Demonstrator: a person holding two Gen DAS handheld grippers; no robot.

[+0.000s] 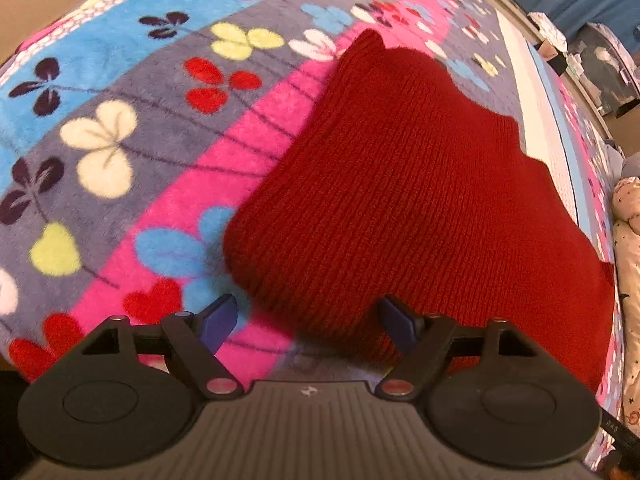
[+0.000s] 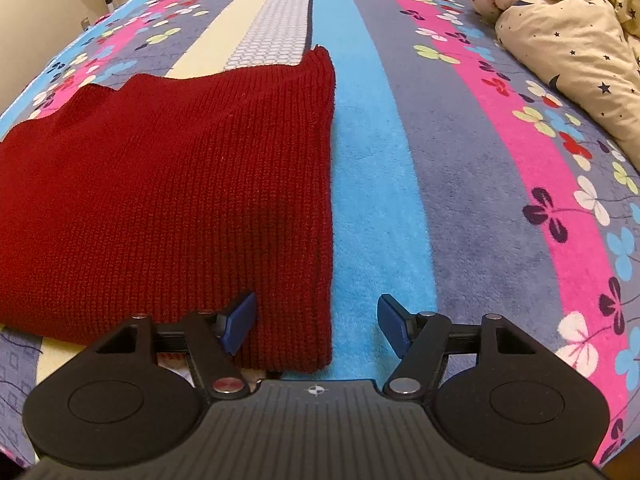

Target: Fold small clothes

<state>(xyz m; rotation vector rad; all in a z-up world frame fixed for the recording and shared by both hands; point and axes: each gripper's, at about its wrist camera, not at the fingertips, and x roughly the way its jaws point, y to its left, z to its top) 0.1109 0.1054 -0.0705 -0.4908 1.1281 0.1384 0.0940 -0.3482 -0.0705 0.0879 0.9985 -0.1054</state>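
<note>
A dark red knitted sweater (image 1: 400,184) lies flat on a bed covered by a fleecy blanket (image 1: 120,128) with stripes and clover shapes in pink, blue and grey; it already looks folded into a compact slab with straight side edges. The left gripper (image 1: 308,322) hangs over the sweater's near left corner with its blue fingers (image 1: 218,322) spread wide and nothing pinched between them, one finger over the blanket and the other over the knit. The right gripper (image 2: 316,324) sits over the near right edge, also spread and empty, with one finger above the sweater (image 2: 168,184) and the other above the blue stripe of the blanket (image 2: 460,200). I judge the ribbed knit to be soft, limp and fairly thick, light enough for a pinch but prone to sag and stretch if lifted by one point, and its layers may slide apart on the plush surface. The sensible hold is at the two near corners, catching all layers of the edge together, so the fold carries over evenly. A cream quilt (image 2: 568,32) with small stars is bunched at the far right, well apart from the sweater. No brand or label shows on the sweater; a small round emblem sits on each gripper body, and some tiny characters on the left gripper's edge are too small to read.
</note>
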